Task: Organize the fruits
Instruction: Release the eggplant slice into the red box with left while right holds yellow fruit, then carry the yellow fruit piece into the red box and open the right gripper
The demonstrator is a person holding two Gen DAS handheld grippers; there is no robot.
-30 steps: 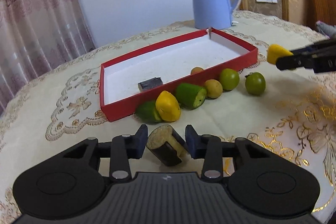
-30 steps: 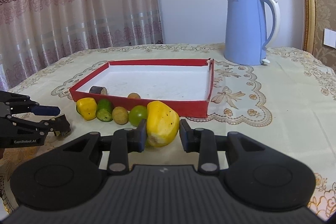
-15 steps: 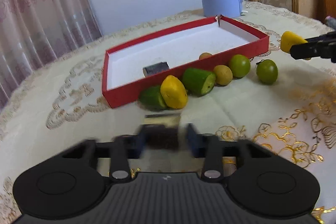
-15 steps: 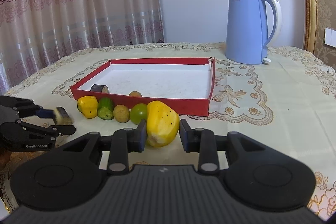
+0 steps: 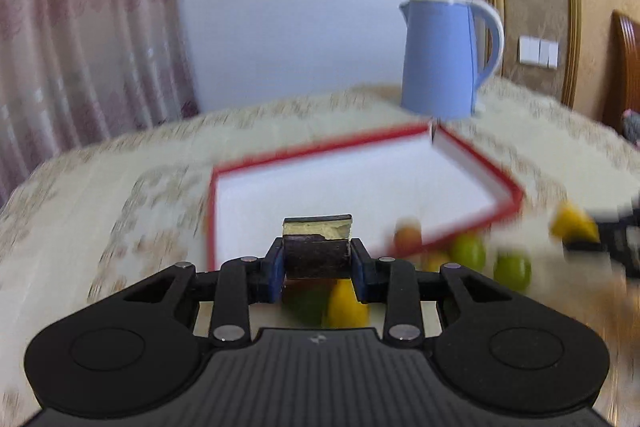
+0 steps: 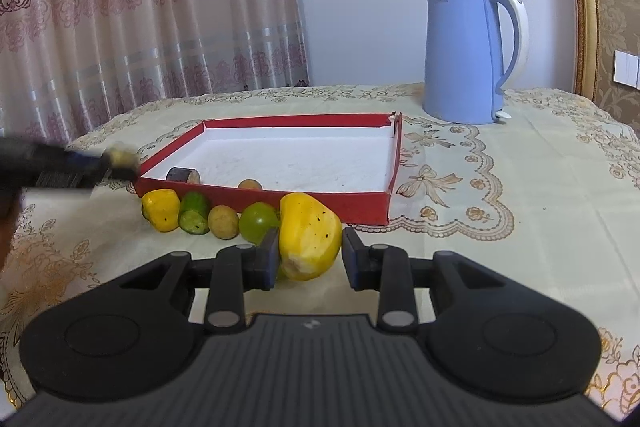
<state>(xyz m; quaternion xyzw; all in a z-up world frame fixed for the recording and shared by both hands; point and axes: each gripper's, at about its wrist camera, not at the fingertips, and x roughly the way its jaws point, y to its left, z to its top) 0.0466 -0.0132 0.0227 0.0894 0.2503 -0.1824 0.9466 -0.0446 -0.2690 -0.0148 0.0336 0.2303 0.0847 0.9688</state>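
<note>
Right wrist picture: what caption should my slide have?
Right gripper holds a yellow fruit piece before the red tray.

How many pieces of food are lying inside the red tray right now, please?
2: a dark chunk at the tray's near left corner and a small brown fruit against the near wall. None seem hidden.

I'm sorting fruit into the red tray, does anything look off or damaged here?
The red tray looks damaged: its far right corner is split open and frayed. Otherwise nothing is spilled; several fruits simply lie outside its near wall, not yet put in.
</note>
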